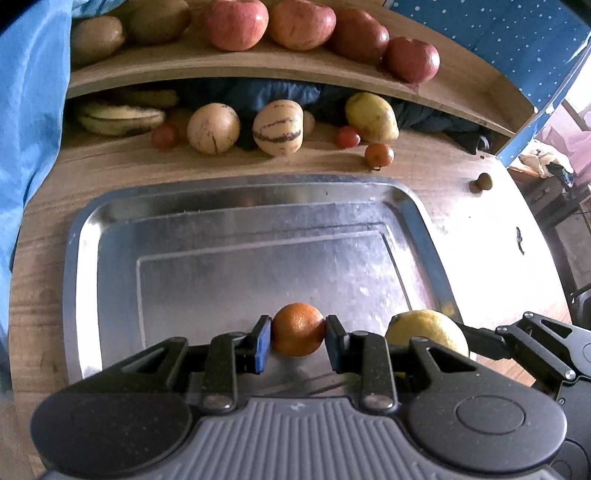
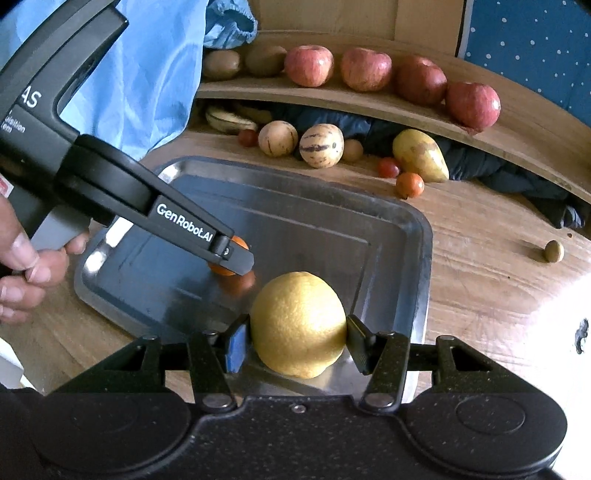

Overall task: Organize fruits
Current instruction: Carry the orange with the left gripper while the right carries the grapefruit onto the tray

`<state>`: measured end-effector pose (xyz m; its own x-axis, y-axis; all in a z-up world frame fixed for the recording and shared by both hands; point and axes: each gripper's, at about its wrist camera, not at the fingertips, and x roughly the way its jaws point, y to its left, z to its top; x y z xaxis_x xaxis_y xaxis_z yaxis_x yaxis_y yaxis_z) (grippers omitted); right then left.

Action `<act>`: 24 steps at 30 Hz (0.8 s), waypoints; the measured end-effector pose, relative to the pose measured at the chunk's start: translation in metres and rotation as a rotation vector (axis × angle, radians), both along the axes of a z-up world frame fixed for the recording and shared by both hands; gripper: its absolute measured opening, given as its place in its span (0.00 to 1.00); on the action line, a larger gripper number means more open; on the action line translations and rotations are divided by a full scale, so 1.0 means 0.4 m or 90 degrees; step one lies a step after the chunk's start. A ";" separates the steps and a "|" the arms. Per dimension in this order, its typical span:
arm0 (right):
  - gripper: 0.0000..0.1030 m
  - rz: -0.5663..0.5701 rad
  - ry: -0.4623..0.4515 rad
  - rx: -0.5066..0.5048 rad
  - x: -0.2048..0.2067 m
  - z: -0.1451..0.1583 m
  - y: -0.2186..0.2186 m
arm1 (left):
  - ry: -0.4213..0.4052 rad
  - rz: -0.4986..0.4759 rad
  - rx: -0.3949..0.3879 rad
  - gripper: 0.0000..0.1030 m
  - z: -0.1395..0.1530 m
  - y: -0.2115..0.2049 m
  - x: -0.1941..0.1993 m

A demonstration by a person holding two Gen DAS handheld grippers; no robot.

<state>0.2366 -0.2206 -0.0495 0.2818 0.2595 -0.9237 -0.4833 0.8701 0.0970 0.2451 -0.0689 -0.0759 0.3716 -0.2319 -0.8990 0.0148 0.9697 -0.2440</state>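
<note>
1. The lemon (image 2: pixel 298 325), pebbly-skinned and oval, has its long axis running toward the lower right of the right wrist frame, nub end nearest the camera.
2. It sits squarely between the right gripper (image 2: pixel 295 341) fingers, both pads pressed to its flanks, over the near edge of the shiny metal tray (image 2: pixel 421 258).
3. The round, dimpled orange (image 1: pixel 298 329) is clamped between the left gripper (image 1: pixel 297 341) pads, low over the tray floor at lower centre of the left wrist frame.
4. Smooth apples (image 1: pixel 236 24) line the curved wooden shelf (image 1: pixel 258 68) along the top.
</note>
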 end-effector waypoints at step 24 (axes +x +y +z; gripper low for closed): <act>0.56 0.011 0.015 0.010 -0.016 -0.003 -0.031 | 0.025 0.036 0.043 0.36 0.003 -0.035 -0.035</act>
